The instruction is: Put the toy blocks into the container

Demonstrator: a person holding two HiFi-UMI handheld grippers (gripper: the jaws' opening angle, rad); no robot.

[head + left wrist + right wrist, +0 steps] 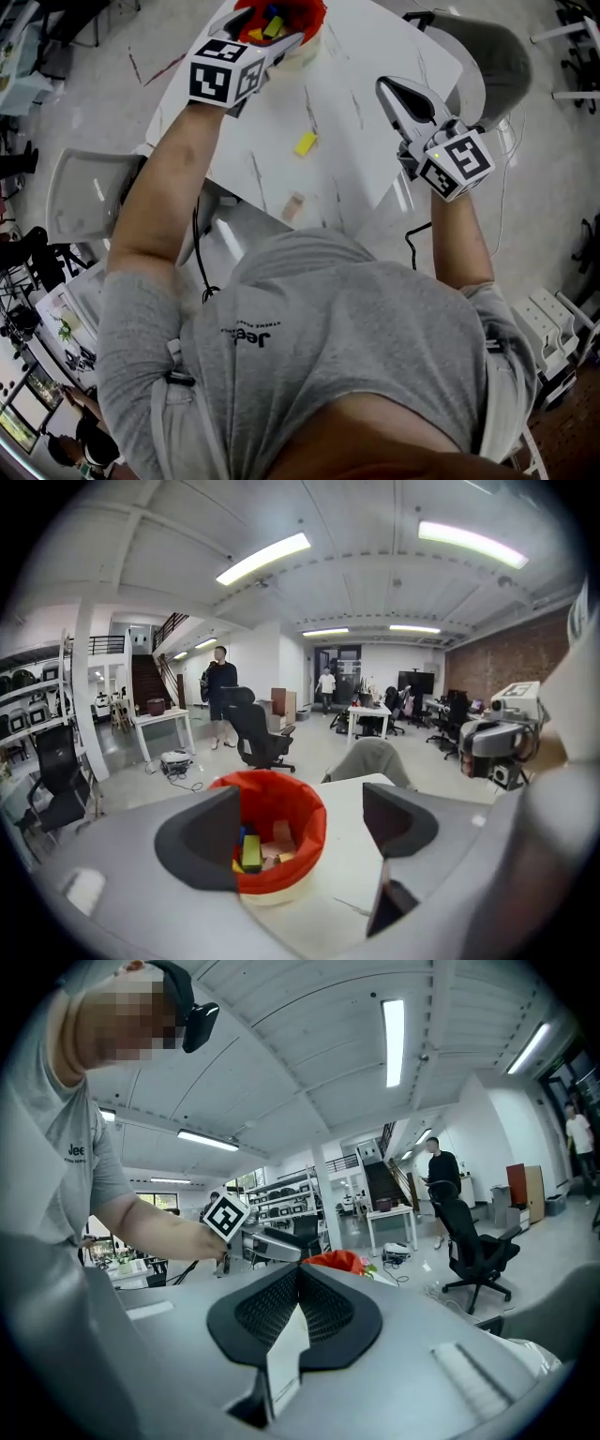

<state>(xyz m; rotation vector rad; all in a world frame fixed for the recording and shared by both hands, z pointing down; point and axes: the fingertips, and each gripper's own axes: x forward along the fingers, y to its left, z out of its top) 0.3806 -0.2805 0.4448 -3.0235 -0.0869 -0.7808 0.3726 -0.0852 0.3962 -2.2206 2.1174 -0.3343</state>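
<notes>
Left gripper [300, 829] wide, empty, at the red container [281, 797] of toy blocks [251, 852]; right gripper [298, 1312] narrow, empty.

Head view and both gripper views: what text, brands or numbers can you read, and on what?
"Jeep": on the person's grey shirt, upside down in the head view.
Small print beside it: too small to read.
Marker cubes: square patterns only, no letters.

Open-plan office, doubling as a lab: black swivel chairs [255, 728], white desks [373, 714] with monitors [410, 681], fluorescent strip lights [263, 558] on a bare ceiling, a brick wall [511, 653], a staircase [148, 681] up to a railed mezzanine [106, 645], and stocked shelving racks [32, 701].
</notes>
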